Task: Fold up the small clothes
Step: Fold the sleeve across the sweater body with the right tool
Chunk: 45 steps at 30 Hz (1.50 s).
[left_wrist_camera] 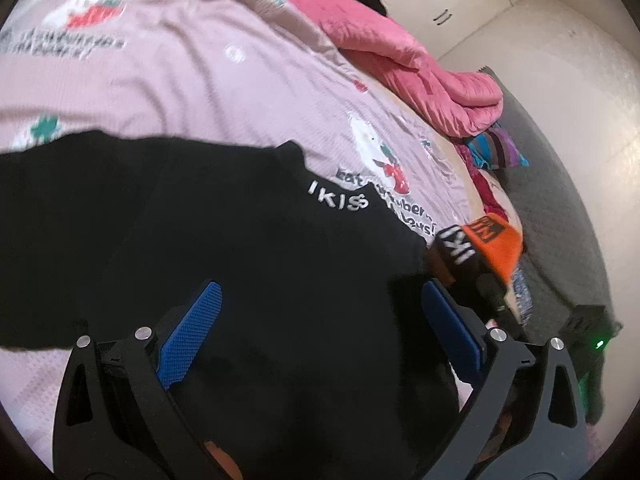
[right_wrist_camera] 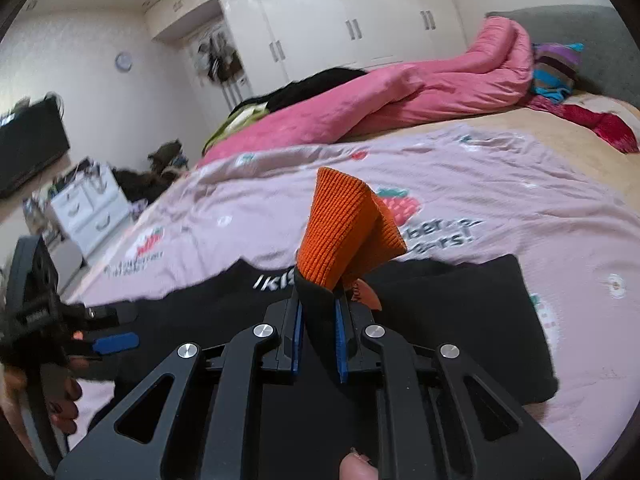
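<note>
A black garment (left_wrist_camera: 240, 240) with white "IKISS" lettering lies spread on the pink printed sheet (left_wrist_camera: 180, 80). My left gripper (left_wrist_camera: 320, 320) hovers just over it, open, its blue pads (left_wrist_camera: 192, 336) wide apart and the cloth showing between them. In the right wrist view my right gripper (right_wrist_camera: 318, 308) is shut on a black fold of the garment (right_wrist_camera: 460, 320). The orange ribbed cuff (right_wrist_camera: 344, 224) stands up above its tips. That cuff (left_wrist_camera: 496, 244) also shows at the right of the left wrist view. A hand holds the left gripper (right_wrist_camera: 116, 342) at the left edge.
A bunched pink quilt (right_wrist_camera: 400, 96) lies across the far side of the bed. A striped garment (right_wrist_camera: 556, 68) and red cloth (right_wrist_camera: 600, 124) sit by the grey headboard (right_wrist_camera: 600, 48). White wardrobes (right_wrist_camera: 340, 20) line the back wall, and a white drawer unit (right_wrist_camera: 92, 208) stands on the floor at left.
</note>
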{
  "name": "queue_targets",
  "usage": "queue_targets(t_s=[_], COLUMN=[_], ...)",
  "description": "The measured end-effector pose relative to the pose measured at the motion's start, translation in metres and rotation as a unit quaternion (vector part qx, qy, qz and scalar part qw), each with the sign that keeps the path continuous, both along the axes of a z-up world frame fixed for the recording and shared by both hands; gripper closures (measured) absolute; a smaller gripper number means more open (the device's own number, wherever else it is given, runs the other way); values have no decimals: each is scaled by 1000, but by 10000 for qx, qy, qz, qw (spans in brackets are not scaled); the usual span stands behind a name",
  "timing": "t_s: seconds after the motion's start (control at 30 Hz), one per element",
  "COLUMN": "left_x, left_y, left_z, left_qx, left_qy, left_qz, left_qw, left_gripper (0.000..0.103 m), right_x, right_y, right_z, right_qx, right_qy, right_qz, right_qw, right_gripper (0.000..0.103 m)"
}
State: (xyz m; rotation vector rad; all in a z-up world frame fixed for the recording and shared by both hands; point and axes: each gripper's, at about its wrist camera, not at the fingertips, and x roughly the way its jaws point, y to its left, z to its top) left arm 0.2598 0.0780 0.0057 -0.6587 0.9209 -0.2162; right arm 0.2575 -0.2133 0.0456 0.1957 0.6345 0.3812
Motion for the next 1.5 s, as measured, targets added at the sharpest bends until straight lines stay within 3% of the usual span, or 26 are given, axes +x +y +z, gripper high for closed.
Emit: queue_targets(t_s=[0.3, 0.47, 0.67, 0.8, 0.93, 0.97, 1.07, 1.1, 1.3, 1.5], left_x=[1, 5, 8, 11, 18, 19, 20, 21, 16, -2], left_y=[11, 9, -4, -20, -39, -43, -55, -58, -56, -44], left_z=[-22, -31, -45, -58, -61, -61, -65, -66, -49, 8], left_qx=[-448, -631, -553, -426, -276, -265, -211, -165, -143, 352], left_qy=[205, 306, 510, 667, 642, 615, 606, 583, 243, -533], left_qz=[-80, -143, -243, -406, -516, -548, -637, -663, -703, -478], left_qw=[9988, 9974, 9969, 9960, 9962, 9963, 9959, 9960, 9971, 9968], left_gripper=[22, 22, 22, 45, 49, 54, 74, 90, 99, 99], right_x=[-3, -10, -28, -27, -18, -16, -13, -12, -6, -1], right_y=[41, 57, 56, 34, 2, -8, -29, -35, -85, -116], right_z=[-30, -37, -24, -8, -3, -2, -1, -1, -2, -9], right_qx=[-338, -280, -257, -498, -304, -210, -65, -55, -137, 73], right_qy=[257, 404, 288, 52, 151, 195, 264, 273, 390, 590], right_qz=[351, 769, 1164, 769, 332, 222, -31, -122, -829, -1204], right_qw=[9985, 9958, 9925, 9958, 9989, 9993, 9996, 9995, 9957, 9909], right_gripper=[87, 66, 54, 53, 53, 53, 53, 53, 53, 53])
